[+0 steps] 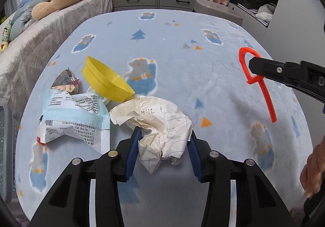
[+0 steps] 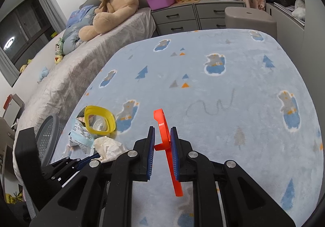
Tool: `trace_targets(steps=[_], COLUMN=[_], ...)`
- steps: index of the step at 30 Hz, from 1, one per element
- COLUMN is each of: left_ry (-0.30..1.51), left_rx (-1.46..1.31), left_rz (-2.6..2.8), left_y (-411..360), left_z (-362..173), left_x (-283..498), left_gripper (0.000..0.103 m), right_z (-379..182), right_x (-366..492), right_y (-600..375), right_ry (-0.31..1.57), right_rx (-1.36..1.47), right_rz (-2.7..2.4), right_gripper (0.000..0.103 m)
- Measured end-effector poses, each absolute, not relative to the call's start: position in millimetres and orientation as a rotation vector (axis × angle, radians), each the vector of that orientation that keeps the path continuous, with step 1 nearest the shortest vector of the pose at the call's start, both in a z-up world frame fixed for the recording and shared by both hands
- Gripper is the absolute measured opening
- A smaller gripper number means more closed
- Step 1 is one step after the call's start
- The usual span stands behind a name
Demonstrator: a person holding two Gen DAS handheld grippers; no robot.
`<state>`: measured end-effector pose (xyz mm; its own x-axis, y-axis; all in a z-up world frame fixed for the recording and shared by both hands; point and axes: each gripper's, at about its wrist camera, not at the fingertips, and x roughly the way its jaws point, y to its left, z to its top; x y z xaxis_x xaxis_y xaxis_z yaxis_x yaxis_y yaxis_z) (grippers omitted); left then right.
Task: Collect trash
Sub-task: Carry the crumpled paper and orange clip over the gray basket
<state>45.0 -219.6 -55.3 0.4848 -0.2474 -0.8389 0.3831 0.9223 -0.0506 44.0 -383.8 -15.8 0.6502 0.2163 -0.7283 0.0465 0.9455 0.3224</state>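
Left gripper: its blue pads flank a crumpled paper and press its two sides; the jaws pinch the wad, which rests on the blanket near the near edge. No earlier view accompanies this one.

Right gripper: jaws nearly together, clamped on an orange strap, a flat plastic strip with a loop at its far end and a straight tail. In the left wrist view the strap hangs from the fingertips above the blanket's right side, loop up, tail slanting down toward the near edge.

Remaining litter, near-left corner of the blanket: a white-and-blue printed wrapper lies just left of the paper, touching or almost touching it. Beyond the wrapper is a small crushed carton. A yellow bowl stands tilted on its rim, its opening facing left, leaning over a small white lid; the lid shows through the bowl's mouth in the right wrist view.

A grey mesh bin stands off the blanket's left edge. A hand shows at the right margin of the left wrist view.
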Motion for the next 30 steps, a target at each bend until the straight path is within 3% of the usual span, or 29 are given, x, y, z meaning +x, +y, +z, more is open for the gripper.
trace_targets(steps=[18,30], left_ry=[0.903,0.845], left_rx=[0.106,0.068], left_rz=[-0.439,-0.287], left_y=[-164,-58], left_z=[1,12], left_x=[-13,-16], left_gripper=[0.043,0.043], right_z=[-3,1], right_x=[27,21], right_y=[-341,-280], right_ry=[0.84,0.835], right_rx=[0.275,0.218], right_rz=[0.109,0.164], right_gripper=[0.016,0.016])
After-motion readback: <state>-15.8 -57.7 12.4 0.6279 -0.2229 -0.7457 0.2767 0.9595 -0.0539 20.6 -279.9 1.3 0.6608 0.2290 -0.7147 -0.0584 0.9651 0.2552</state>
